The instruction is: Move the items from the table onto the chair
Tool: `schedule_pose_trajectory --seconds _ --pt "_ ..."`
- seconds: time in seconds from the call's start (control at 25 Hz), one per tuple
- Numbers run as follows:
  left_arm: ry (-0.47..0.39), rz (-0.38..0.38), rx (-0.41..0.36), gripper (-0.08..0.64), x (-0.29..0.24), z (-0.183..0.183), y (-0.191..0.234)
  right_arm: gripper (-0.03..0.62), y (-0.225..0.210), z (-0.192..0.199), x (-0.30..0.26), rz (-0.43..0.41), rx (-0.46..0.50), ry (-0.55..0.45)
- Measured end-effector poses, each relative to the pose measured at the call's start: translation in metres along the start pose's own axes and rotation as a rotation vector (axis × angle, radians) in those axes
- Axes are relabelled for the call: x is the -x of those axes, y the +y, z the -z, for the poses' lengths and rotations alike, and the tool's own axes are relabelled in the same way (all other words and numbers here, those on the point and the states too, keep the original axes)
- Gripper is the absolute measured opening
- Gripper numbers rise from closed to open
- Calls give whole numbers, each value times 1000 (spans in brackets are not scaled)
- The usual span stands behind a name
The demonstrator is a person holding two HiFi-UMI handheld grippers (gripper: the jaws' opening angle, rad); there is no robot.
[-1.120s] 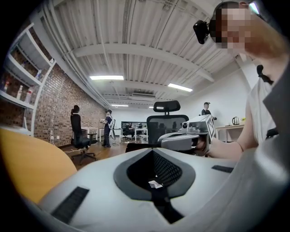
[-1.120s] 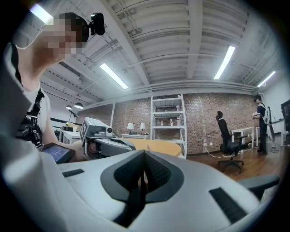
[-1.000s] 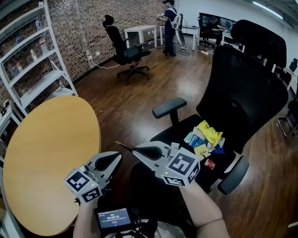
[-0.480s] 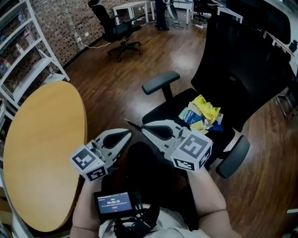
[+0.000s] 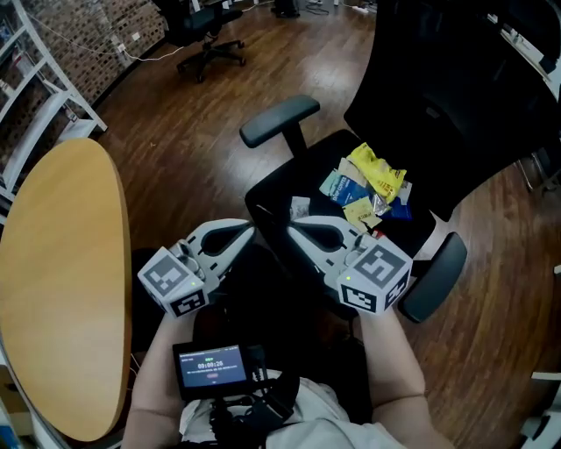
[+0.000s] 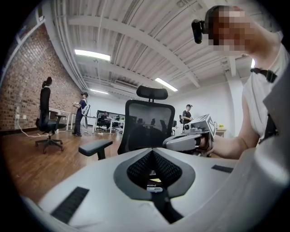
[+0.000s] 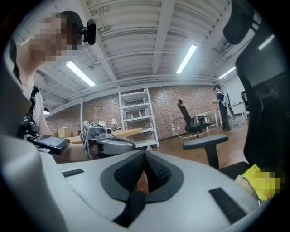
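Note:
On the black office chair's seat (image 5: 289, 180) lies a pile of snack packets: a yellow bag (image 5: 377, 171), a blue packet (image 5: 342, 187), and a small white packet (image 5: 300, 208) a little apart at the left. The round wooden table (image 5: 53, 263) at the left shows no items on its visible top. My left gripper (image 5: 252, 230) and right gripper (image 5: 289, 230) hang low in front of the seat's front edge, tips nearly meeting. Both are shut and hold nothing. In the left gripper view the left gripper (image 6: 152, 154) faces the chair (image 6: 149, 122). In the right gripper view the right gripper (image 7: 145, 159) faces the table (image 7: 122, 132).
The chair's armrests (image 5: 279, 120) (image 5: 431, 276) flank the seat and its tall backrest (image 5: 456, 96) rises behind the pile. A small screen device (image 5: 210, 368) hangs at the person's chest. White shelving (image 5: 35, 79) stands beyond the table, and another office chair (image 5: 197, 26) on the wooden floor.
Both grippers have come down and in toward the person's lap, their tips drawing closer together. The head view has tipped further down, so chair and pile sit higher in frame.

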State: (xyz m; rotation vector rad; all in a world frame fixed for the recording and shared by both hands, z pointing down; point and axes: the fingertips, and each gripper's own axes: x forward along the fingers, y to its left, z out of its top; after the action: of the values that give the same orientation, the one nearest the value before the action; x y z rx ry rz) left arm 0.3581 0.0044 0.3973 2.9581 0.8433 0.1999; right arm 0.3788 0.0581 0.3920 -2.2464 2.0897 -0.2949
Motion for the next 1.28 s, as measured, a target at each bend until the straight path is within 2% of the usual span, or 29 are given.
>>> schedule_pose_trajectory --seconds 0.16,0.48,0.6,0.72,0.88,1.04,1.2,1.28 --pt "16 52 22 11 -29 29 1 3 -29 26 14 81 -23 50" --pt "55 127 68 11 -84 70 -8 3 -81 65 39 259 5 155" --pt "73 137 87 11 -99 82 -8 2 -100 81 47 346 68 225" --pt "109 148 96 11 -109 98 -9 2 -117 103 54 447 180 338" --pt "144 153 113 11 -119 114 -10 2 -133 123 60 519 329 476" --pt "175 170 113 11 -127 123 -14 2 -150 156 67 551 352 585" --pt "179 181 124 11 -129 129 -20 2 -152 196 69 509 269 683" --pt "177 176 126 11 -129 130 -18 25 -149 213 67 473 202 709"
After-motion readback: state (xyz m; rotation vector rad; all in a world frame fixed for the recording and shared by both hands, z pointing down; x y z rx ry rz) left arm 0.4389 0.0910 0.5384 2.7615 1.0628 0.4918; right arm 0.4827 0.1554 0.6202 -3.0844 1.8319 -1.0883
